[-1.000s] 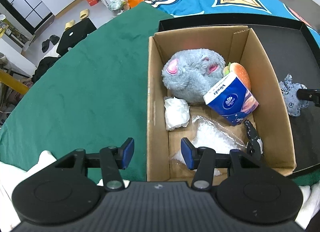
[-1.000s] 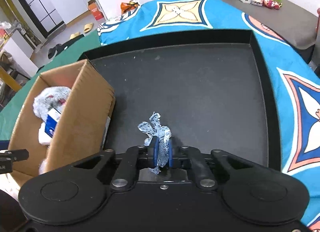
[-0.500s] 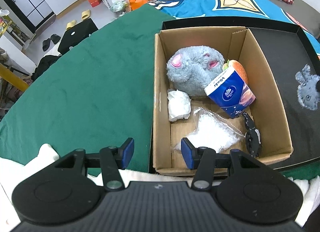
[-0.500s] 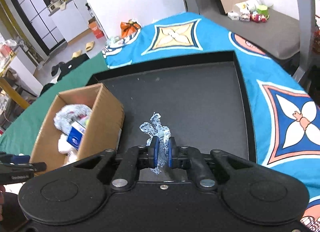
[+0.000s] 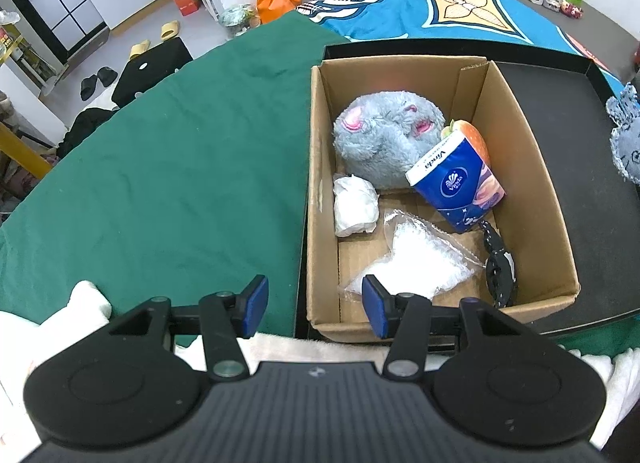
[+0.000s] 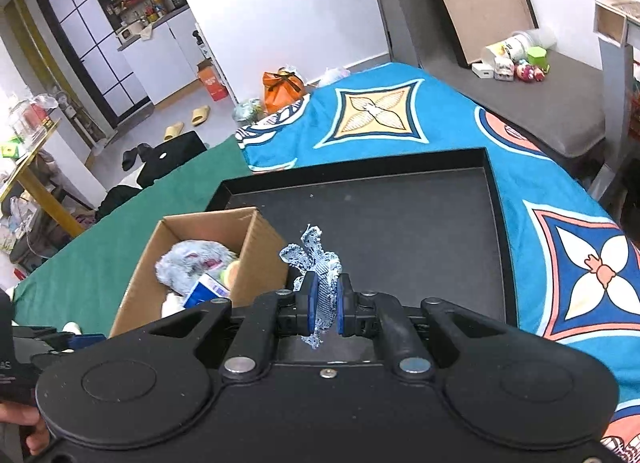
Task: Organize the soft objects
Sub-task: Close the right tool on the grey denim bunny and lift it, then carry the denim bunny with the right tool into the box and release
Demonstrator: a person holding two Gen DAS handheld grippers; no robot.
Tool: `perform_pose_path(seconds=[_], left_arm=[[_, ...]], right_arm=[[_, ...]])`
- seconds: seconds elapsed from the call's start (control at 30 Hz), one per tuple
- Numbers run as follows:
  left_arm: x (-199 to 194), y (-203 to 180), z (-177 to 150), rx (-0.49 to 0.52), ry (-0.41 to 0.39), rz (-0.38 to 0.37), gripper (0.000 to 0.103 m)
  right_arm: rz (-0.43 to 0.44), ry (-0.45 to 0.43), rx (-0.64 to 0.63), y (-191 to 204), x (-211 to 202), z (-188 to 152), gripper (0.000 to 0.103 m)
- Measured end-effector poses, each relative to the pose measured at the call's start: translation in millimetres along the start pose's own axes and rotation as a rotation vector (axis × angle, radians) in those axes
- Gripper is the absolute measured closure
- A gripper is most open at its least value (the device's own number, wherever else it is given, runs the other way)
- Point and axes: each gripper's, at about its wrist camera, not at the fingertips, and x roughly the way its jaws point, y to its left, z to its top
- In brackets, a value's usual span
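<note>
The left gripper point(image 5: 312, 305) hangs with its blue pads spread apart and nothing between them, poised over the near left corner of the cardboard box point(image 5: 516, 143). Just ahead of its right pad lies a clear plastic bag point(image 5: 416, 259), with a white wad point(image 5: 355, 205) beyond it. Farther ahead sit the grey plush toy point(image 5: 384, 135) and, to its right, the blue tissue pack point(image 5: 456, 187) (leaning against the plush). A small black item point(image 5: 499, 267) rests by the right wall. The box stands in the left part of the black tray point(image 6: 400, 223). The right gripper point(image 6: 323, 303) has its pads pressed together on a blue denim toy point(image 6: 316, 259), held in the air above the tray, just right of the box.
</note>
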Motion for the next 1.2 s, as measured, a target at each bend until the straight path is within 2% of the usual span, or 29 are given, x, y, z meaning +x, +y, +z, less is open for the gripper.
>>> perform_pose_path(seconds=[0.67, 0.8, 0.87, 0.93, 1.03, 1.2], left_arm=[[10.2, 10.7, -5.0, -0.024, -0.045, -0.064, 0.053], [15.2, 17.5, -6.2, -0.059, -0.036, -0.101, 0.061], [15.1, 19.1, -7.2, -0.069, -0.041, -0.116, 0.068], [15.8, 20.3, -8.1, -0.074, -0.041, -0.128, 0.083], [16.2, 22.6, -8.7, -0.087, -0.045, -0.139, 0.093], [17.3, 28.5, -9.3, -0.112, -0.051, -0.157, 0.095]], right_arm=[[0.041, 0.016, -0.063, 50.7, 5.1, 5.8, 0.093], [0.061, 0.03, -0.074, 63.4, 11.0, 6.0, 0.093], [0.074, 0.04, -0.08, 70.4, 14.6, 6.1, 0.093], [0.083, 0.05, -0.087, 78.2, 18.2, 6.4, 0.093], [0.097, 0.062, -0.098, 88.9, 21.7, 6.4, 0.093], [0.144, 0.079, -0.097, 107.8, 28.7, 8.3, 0.093]])
